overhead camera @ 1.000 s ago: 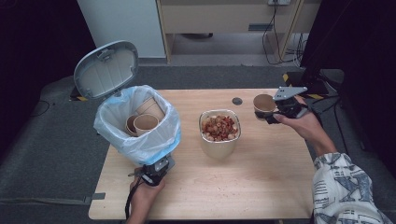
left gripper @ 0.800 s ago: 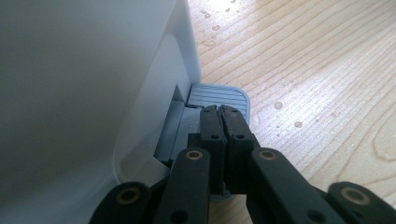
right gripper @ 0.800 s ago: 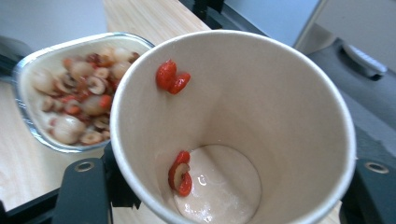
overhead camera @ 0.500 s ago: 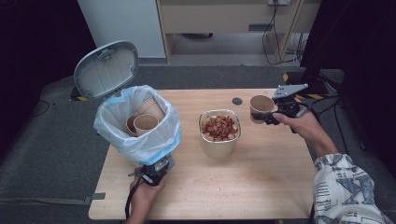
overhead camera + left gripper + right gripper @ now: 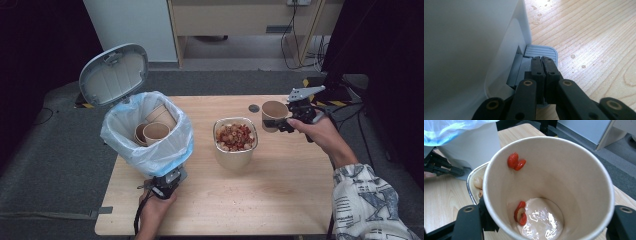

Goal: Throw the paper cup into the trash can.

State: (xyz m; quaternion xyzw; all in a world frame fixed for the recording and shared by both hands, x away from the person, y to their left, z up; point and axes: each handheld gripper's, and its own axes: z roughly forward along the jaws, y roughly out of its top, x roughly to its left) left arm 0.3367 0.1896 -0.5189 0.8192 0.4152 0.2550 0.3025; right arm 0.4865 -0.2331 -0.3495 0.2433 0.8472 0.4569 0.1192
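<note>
A brown paper cup (image 5: 273, 114) hangs above the table's right side, upright, with my right gripper (image 5: 283, 123) shut on its wall. Inside the cup (image 5: 574, 182) are a few red food bits (image 5: 515, 161) and pale wet residue (image 5: 541, 218). Left of it stands a metal bowl (image 5: 235, 159) of red and tan food. My left gripper (image 5: 165, 184) is at the foot of the white pedal bin (image 5: 150, 160). Its jaws are shut and its tip (image 5: 542, 60) rests on the grey pedal (image 5: 540, 50). The bin's lid (image 5: 114, 74) stands open.
The bin's blue plastic liner (image 5: 172, 142) holds several used paper cups (image 5: 155, 131). A small dark round object (image 5: 254, 108) lies near the table's far edge, between bowl and cup. Bare wood (image 5: 260, 200) stretches in front of the bowl. Dark floor surrounds the table.
My right gripper has carried the cup a little to the left, toward the bowl. The left gripper stays on the pedal and the lid stays open.
</note>
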